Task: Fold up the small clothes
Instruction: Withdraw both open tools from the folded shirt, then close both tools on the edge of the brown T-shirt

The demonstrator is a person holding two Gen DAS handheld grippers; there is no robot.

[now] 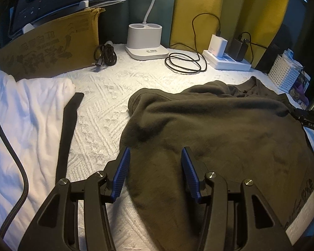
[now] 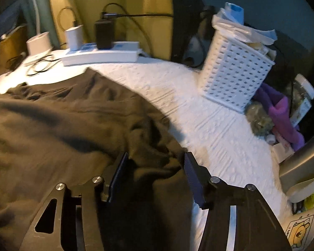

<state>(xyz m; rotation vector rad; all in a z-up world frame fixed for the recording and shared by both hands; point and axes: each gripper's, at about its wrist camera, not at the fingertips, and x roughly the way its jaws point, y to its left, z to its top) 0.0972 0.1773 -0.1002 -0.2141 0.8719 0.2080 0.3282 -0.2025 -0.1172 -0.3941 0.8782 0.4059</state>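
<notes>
We see a dark olive fleece garment (image 1: pixel 219 129) spread in soft, rumpled folds over the white quilted bed cover (image 1: pixel 102 113), whose surface is stitched in raised diamond and zigzag patterns. The fleece looks thick and matte, with a pale band bearing dark lettering along its near right hem.

Our left gripper (image 1: pixel 155 156) has its jaws apart, the ribbed blue pads (image 1: pixel 121 175) standing over the garment's near left edge; we cannot tell whether they touch the cloth. Our right gripper (image 2: pixel 156 163) is likewise spread wide, its dark ribbed pads either side of a bunched ridge of fleece (image 2: pixel 77 115) at the garment's right edge, with nothing clamped.

To the left lies a crumpled white cloth (image 1: pixel 27 117) with a flat black strap (image 1: pixel 68 129) along its edge and a braided cable (image 1: pixel 14 167) curving across it. Behind stands a brown cardboard box (image 1: pixel 52 46), a coiled dark cable (image 1: pixel 106 54), a white lamp base (image 1: pixel 145 39) with a bent neck, a looped black cord (image 1: pixel 184 62), and a white power strip (image 1: pixel 228 60) carrying a white and a black adapter. On the right a white perforated plastic basket (image 2: pixel 234 75) stands on the bed, just beside purple fabric (image 2: pixel 282 115) and other clutter we cannot make out.
</notes>
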